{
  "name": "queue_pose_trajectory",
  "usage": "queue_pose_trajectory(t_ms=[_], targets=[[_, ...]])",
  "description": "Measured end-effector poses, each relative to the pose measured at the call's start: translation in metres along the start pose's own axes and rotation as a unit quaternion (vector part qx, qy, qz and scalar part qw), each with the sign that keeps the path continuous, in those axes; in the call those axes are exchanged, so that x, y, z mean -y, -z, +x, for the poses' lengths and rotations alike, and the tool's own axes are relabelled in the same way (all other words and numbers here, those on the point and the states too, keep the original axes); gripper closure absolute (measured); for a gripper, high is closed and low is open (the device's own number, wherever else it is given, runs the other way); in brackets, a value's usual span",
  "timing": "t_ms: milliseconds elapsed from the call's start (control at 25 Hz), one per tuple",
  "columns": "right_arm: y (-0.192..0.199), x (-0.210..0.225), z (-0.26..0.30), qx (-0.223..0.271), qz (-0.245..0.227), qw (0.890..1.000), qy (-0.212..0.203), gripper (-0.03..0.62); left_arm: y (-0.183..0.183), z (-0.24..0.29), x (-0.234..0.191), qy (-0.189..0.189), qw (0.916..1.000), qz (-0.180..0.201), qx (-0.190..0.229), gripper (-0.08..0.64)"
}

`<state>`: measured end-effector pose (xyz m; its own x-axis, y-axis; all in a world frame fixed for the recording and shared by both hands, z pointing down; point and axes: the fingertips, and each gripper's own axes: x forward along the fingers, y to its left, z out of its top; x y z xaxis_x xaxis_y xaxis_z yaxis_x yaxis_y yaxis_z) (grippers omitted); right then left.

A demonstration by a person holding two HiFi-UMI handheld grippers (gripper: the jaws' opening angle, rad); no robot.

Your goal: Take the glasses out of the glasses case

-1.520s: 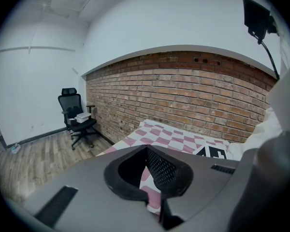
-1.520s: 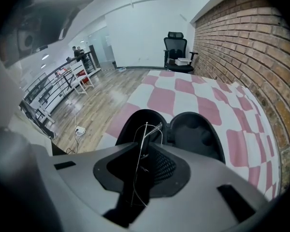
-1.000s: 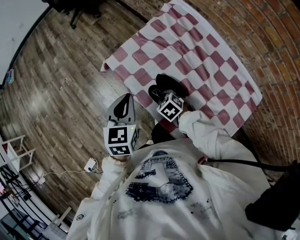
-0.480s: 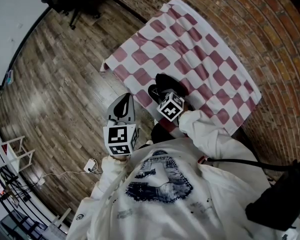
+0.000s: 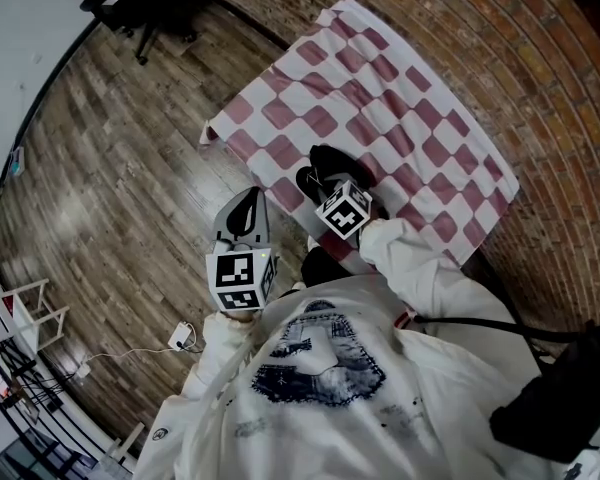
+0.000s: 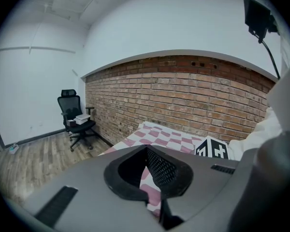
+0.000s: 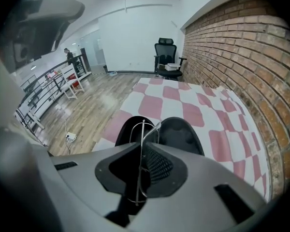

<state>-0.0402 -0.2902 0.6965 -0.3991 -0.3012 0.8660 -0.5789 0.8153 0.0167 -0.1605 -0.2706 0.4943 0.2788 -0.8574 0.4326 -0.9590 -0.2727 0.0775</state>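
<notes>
Two risks from here, as I read it.

1. Thin wire in a flat-pad pinch. The right gripper [image 7: 144, 151] is clamped on the glasses [image 7: 141, 134], gripping only a slim metal frame edge-on between the pads. Any twist of the wrist could bend the wire or let it pivot and slip out.
2. Snag on the way out. The far end of the frame sits over the seam of the open black glasses case [image 7: 181, 132]. I can't tell if it's clear of the shells. If it isn't, a pull could drag the case along, since nothing pins it down.

The left gripper [image 6: 146, 151] hangs off to the side above the near edge of the checkered cloth [image 5: 410, 98]. Its jaws are drawn together to a slit with nothing in them, so there's no help from it.

Orientation: the glasses run lengthwise along the right jaws. The long axis points away from that gripper, steeply down toward the case, with the frame's flat side facing the pads. The case lies open on the near part of the cloth, both halves up, right under the right gripper.
</notes>
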Motion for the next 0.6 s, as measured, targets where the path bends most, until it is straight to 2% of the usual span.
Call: queue_pose_trajectory(t_ms=[600], targets=[[-0.01, 0.007, -0.046, 0.059, 0.038, 0.995, 0.071, 0.562, 0.004, -0.048, -0.003, 0.004, 0.9998, 0.011, 0.019, 0.551]])
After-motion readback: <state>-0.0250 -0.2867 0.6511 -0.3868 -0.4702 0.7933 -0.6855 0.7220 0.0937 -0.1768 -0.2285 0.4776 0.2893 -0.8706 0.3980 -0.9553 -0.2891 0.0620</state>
